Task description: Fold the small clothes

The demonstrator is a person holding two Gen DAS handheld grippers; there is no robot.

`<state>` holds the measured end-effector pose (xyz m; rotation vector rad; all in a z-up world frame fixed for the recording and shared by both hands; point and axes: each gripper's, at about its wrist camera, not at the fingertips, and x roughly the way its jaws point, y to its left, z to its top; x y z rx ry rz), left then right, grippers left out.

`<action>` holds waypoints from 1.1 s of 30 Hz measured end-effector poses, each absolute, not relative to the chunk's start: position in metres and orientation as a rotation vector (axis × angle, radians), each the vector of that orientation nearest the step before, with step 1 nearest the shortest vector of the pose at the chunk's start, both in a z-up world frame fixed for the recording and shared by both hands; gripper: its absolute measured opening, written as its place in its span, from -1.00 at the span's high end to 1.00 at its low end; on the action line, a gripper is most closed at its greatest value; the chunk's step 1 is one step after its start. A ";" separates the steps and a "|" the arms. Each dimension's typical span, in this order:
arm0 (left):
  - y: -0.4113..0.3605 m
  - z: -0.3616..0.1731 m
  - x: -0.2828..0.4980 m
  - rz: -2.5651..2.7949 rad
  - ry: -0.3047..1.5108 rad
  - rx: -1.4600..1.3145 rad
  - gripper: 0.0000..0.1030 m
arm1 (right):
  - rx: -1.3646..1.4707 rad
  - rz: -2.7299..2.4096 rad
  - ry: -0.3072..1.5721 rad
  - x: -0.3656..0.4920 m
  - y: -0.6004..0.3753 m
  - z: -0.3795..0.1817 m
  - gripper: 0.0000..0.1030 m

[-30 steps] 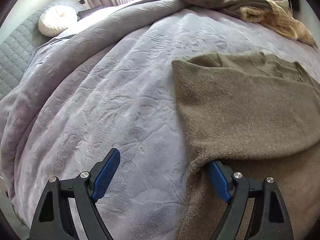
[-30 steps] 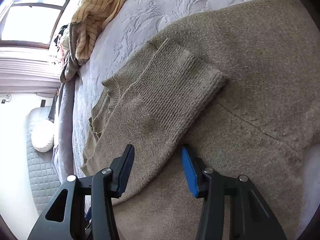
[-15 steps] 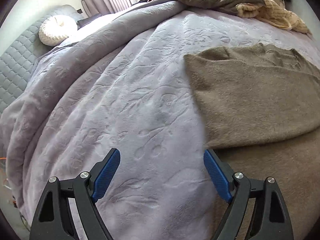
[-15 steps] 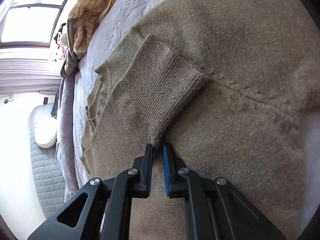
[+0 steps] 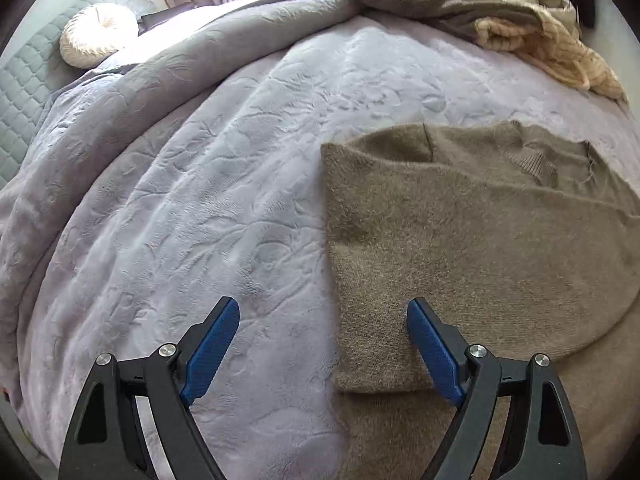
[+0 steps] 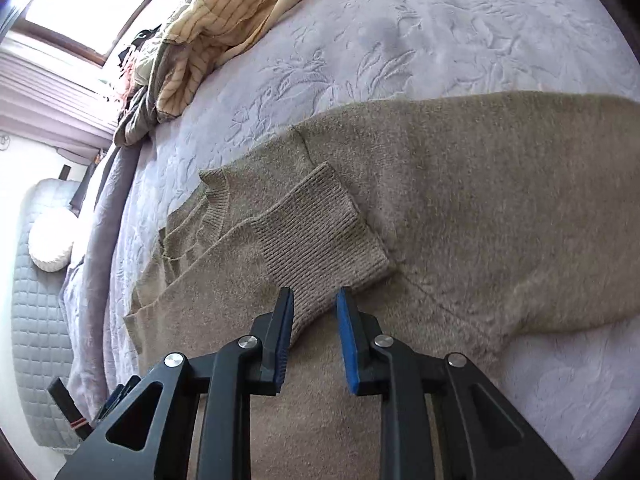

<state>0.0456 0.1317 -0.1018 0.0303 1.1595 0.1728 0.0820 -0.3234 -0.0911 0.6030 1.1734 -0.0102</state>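
Observation:
A brown knitted sweater (image 5: 480,240) lies flat on the lilac blanket (image 5: 200,200), one sleeve folded across its body. In the right wrist view the sleeve's ribbed cuff (image 6: 320,236) rests on the sweater (image 6: 500,200). My right gripper (image 6: 314,312) hovers just behind the cuff. Its jaws are opening, with a strip of the sleeve between them that the pads do not press. My left gripper (image 5: 320,328) stands wide open over the sweater's folded left edge, one finger above the blanket and the other above the knit, holding nothing.
A heap of beige and olive clothes (image 5: 520,28) lies at the far side of the bed, seen also in the right wrist view as the clothes heap (image 6: 216,28). A round white cushion (image 5: 98,34) leans on the quilted grey headboard (image 5: 16,100). A window (image 6: 88,4) is beyond the bed.
My right gripper closed on the sleeve near the cuff, then parted its jaws again. My left gripper drew off the sweater's fold to the left, then came back over its edge.

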 end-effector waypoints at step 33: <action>-0.008 -0.064 -0.004 -0.143 1.356 0.078 -0.75 | 1.044 -0.035 1.225 -0.058 -0.382 -0.103 0.27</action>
